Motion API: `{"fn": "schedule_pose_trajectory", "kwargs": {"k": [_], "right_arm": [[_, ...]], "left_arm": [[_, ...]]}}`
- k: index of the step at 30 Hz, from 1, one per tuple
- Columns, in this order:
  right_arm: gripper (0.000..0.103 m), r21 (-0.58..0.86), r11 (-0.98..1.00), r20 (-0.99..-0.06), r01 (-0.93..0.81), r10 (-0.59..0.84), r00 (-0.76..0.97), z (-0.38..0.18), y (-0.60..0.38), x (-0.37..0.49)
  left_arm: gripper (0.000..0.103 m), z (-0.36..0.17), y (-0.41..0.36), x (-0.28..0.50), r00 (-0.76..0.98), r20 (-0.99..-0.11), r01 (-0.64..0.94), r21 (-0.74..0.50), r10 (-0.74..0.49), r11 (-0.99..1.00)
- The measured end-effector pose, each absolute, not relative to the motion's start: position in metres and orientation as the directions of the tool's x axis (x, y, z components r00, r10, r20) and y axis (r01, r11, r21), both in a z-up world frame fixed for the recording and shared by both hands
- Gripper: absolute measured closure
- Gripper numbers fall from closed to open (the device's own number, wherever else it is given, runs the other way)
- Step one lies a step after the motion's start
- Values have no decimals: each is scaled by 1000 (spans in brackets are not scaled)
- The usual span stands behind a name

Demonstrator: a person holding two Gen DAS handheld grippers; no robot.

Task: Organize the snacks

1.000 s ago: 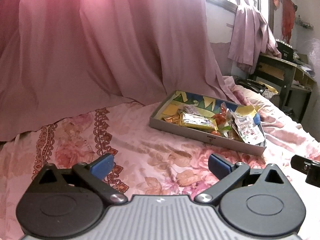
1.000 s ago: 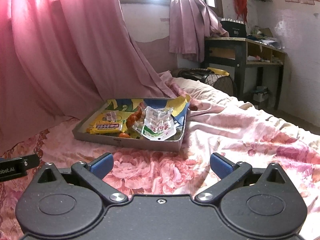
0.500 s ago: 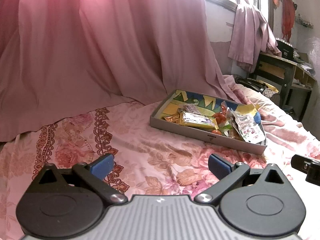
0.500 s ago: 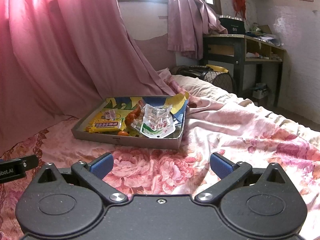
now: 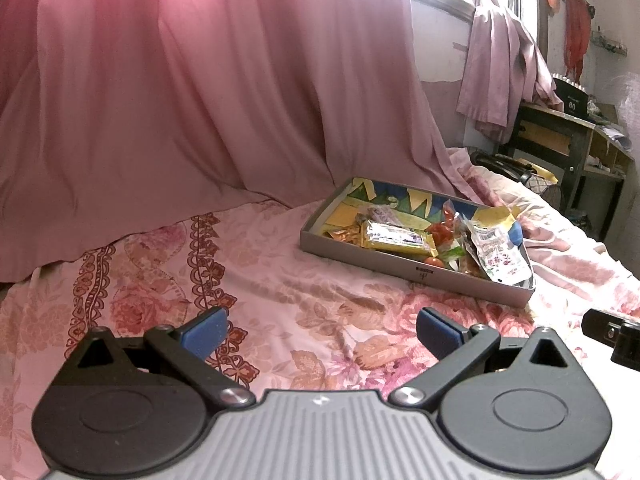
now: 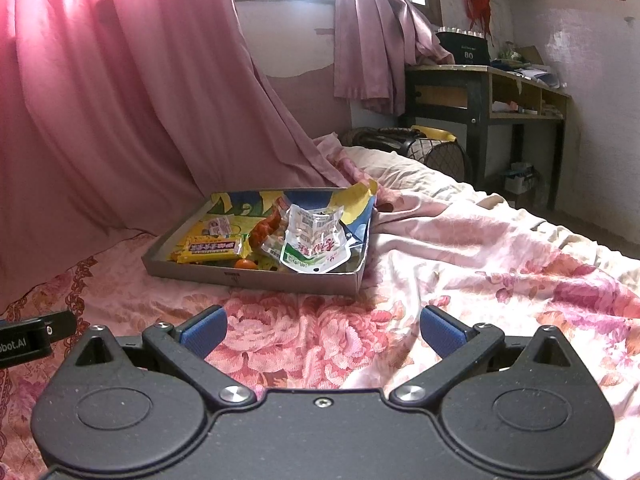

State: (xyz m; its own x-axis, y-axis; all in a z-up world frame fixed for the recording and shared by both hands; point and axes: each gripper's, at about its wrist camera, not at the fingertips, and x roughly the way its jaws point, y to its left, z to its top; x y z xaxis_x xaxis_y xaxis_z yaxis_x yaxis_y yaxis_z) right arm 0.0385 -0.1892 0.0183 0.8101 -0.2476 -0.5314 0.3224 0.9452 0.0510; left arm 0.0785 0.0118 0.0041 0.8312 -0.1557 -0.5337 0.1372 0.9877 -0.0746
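Left gripper hangs low over the floral bedspread, jaws spread wide, nothing between them. Right gripper beside it, likewise spread and empty; each shows at the edge of the other's view. Both stand short of the shallow cardboard tray, which sits near the middle of the bed, off toward the curtain side. All visible snacks lie inside the tray: yellow bar packet at its left front, small orange piece against the front wall, red wrapped pieces at centre, white-and-green pouch leaning on the right front corner. No snack seen loose on the bedspread. This fits either sorting within the tray pending or gathering complete; cannot settle which. Judgement: any grasp should come over the front wall, pinching a packet's edge; pouches overlap and may drag neighbours. Pink curtain crowds the far side; desk stands well apart.
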Motion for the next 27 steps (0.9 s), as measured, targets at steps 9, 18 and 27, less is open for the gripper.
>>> {"fn": "schedule_pose_trajectory", "kwargs": {"k": [9,18,27], "right_arm": [[1,59,943,-538,328,-247,806,14,-189,37],[1,61,944,-542,324,-241,805,13,-188,38],[1,62,942,-546,329,-244,801,12,-187,37]], "left_arm": [[0,4,12,79,831,-534,137,-75,-155,988],[0,2,10,76,834,-531,146,-54,-153,988],[0,2,3,73,831,-541,151,-8,-131,988]]}}
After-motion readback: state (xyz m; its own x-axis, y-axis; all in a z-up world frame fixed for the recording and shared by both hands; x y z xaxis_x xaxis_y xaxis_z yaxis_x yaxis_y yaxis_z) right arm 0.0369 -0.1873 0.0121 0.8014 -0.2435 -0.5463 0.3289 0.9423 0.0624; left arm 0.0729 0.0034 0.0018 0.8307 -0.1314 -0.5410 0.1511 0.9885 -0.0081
